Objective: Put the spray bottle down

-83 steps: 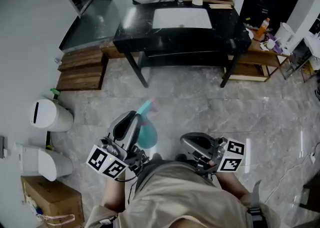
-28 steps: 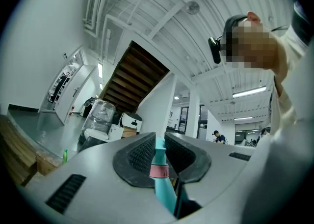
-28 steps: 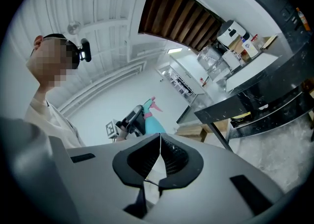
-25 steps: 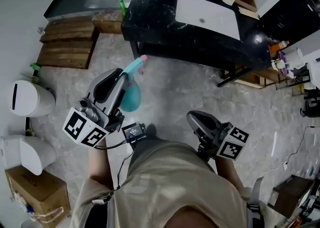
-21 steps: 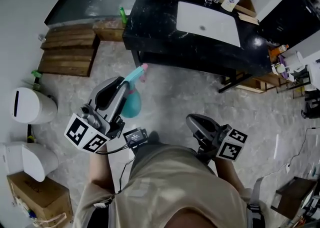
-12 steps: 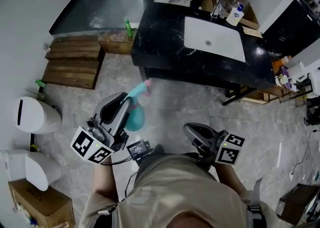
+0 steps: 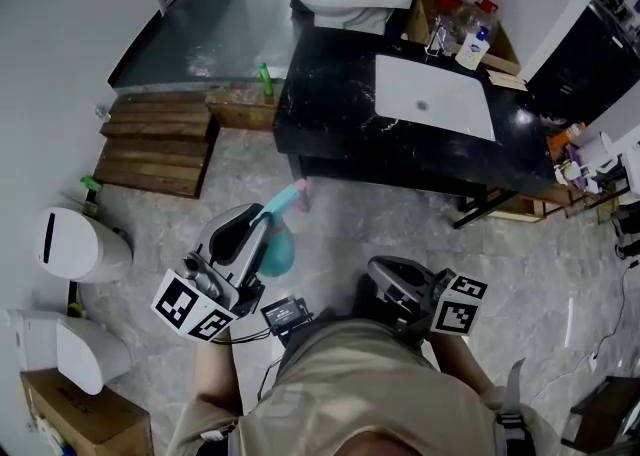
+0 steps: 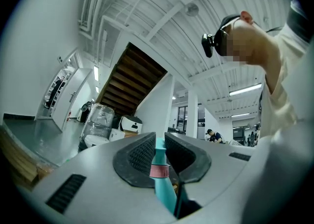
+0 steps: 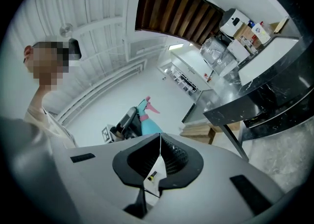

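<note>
Our left gripper (image 8: 158, 150) pinched the teal spray bottle (image 7: 280, 252) by its neck, held above the marble floor (image 7: 400, 224); right gripper (image 9: 159, 155) was pressed together, empty. We judged this the carry step; next likely called for reaching the black vanity counter (image 7: 330, 94) and lowering the bottle upright

Teal spray bottle (image 7: 278, 249) at centre frame, pink at nozzle and collar. The left gripper (image 7: 262, 229) is grey with black ribbed pads and black-and-white square markers, and the right gripper (image 7: 385, 279) matches. Up top, a black counter (image 7: 330, 114) veined white, with a white sink (image 7: 433, 104). Grey marbled floor (image 7: 380, 224) below. Brown wooden steps (image 7: 150, 149) at left.
</note>
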### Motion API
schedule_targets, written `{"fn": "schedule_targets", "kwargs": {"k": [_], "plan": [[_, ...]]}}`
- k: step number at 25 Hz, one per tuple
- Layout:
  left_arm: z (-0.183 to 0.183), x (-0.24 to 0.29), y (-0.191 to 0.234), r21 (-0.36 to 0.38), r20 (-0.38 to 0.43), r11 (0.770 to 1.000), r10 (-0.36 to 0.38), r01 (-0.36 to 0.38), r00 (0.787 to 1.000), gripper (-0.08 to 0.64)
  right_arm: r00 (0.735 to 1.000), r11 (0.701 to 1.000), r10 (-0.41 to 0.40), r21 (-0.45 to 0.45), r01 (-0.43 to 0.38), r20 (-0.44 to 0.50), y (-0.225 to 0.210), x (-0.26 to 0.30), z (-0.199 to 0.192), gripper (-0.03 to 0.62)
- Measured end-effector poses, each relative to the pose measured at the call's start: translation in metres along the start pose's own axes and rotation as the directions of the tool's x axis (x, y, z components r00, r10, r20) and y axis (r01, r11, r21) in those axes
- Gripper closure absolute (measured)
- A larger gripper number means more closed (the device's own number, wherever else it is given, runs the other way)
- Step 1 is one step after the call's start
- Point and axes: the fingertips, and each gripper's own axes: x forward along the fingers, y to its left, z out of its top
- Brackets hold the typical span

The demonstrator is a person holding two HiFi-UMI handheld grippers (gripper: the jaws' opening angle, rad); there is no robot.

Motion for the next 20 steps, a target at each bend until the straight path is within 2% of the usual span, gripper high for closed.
{"fn": "schedule_targets", "kwargs": {"k": [5, 10, 17, 20], "plan": [[0.000, -0.002, 0.002, -0.014, 0.015, 1.000, 0.018, -0.018, 1.000, 0.500, 0.999, 0.999, 0.038, -0.019, -0.039, -0.020, -0.001, 0.010, 0.000, 0.571], [-0.006, 0.005, 0.012, -0.078, 0.033, 0.996, 0.047, -0.045, 0.998, 0.499, 0.997, 0.998, 0.066, -0.014, -0.067, -0.033, -0.011, 0.014, 0.006, 0.571], [-0.016, 0.042, 0.028, -0.083, 0.004, 0.995, 0.062, -0.061, 0.998, 0.499, 0.995, 0.996, 0.088, 0.002, -0.088, -0.051, -0.038, 0.022, 0.028, 0.571], [-0.018, 0.055, 0.037, -0.105, -0.005, 0.990, 0.096, -0.096, 0.995, 0.499, 0.992, 0.994, 0.107, 0.005, -0.107, -0.070, -0.046, 0.027, 0.039, 0.571]]}}
